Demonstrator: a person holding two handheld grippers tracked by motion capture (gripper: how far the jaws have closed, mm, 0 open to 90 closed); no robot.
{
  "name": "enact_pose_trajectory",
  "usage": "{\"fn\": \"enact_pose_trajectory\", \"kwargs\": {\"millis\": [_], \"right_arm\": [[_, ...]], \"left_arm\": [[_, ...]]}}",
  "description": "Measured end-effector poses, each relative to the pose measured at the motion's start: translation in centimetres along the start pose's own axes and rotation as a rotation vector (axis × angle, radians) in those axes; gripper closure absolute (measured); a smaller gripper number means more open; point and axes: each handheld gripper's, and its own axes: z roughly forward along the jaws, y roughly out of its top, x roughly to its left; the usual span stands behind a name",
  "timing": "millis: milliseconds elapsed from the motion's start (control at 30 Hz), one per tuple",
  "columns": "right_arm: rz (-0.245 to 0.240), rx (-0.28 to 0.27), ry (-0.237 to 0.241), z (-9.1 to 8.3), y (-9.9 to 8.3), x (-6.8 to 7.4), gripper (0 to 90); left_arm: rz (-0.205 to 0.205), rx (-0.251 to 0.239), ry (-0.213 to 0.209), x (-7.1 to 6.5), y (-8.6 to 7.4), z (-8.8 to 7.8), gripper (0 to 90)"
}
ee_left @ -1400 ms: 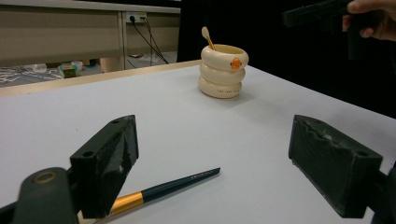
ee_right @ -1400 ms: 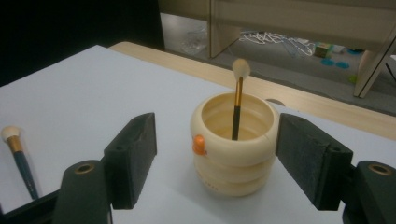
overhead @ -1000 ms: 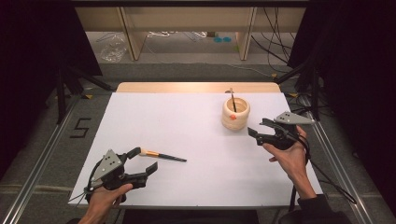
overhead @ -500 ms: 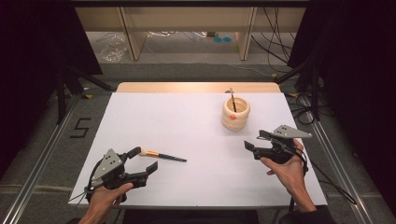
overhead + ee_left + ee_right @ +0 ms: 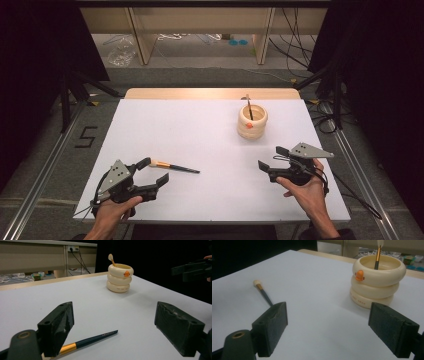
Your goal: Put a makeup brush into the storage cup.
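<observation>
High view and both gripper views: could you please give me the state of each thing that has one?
Cream ringed pot: upright, one brush standing inside.
Brush in pot: leaning on the rim, tip up.
Loose brush: lying flat on the table, not gripped.
Left gripper: jaws open, empty.
Right gripper: jaws just opened wide, empty.

Both hands low at near edge; left gripper [image 5: 154,172] jaws wide apart, right gripper [image 5: 270,157] jaws just opened, nothing between.

Bright even overhead light, soft shadows, dark surroundings, slightly soft focus
</observation>
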Motion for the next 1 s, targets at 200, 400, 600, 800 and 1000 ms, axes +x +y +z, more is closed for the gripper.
{"fn": "enact_pose_trajectory", "kwargs": {"millis": [200,400,600,800,1000], "right_arm": [[-0.006,0.008,0.002,-0.6,-0.5,0.6,16.5],[-0.001,0.012,0.012,-0.9,-0.8,0.8,16.6],[0.005,0.025,0.020,-1.0,-1.1,0.9,16.6],[0.006,0.016,0.019,-1.0,-1.2,0.7,16.7],[0.014,0.019,0.040,-0.8,-1.2,0.9,16.9]], "left_arm": [[0.003,0.001,-0.005,0.0,0.0,0.1,15.8],[0.002,0.010,-0.004,0.1,0.0,0.1,15.8],[0.007,0.022,-0.010,0.2,0.1,0.4,15.8],[0.014,0.076,-0.037,0.5,0.4,1.0,15.8],[0.074,0.171,-0.047,1.2,1.6,1.9,16.4]]}}
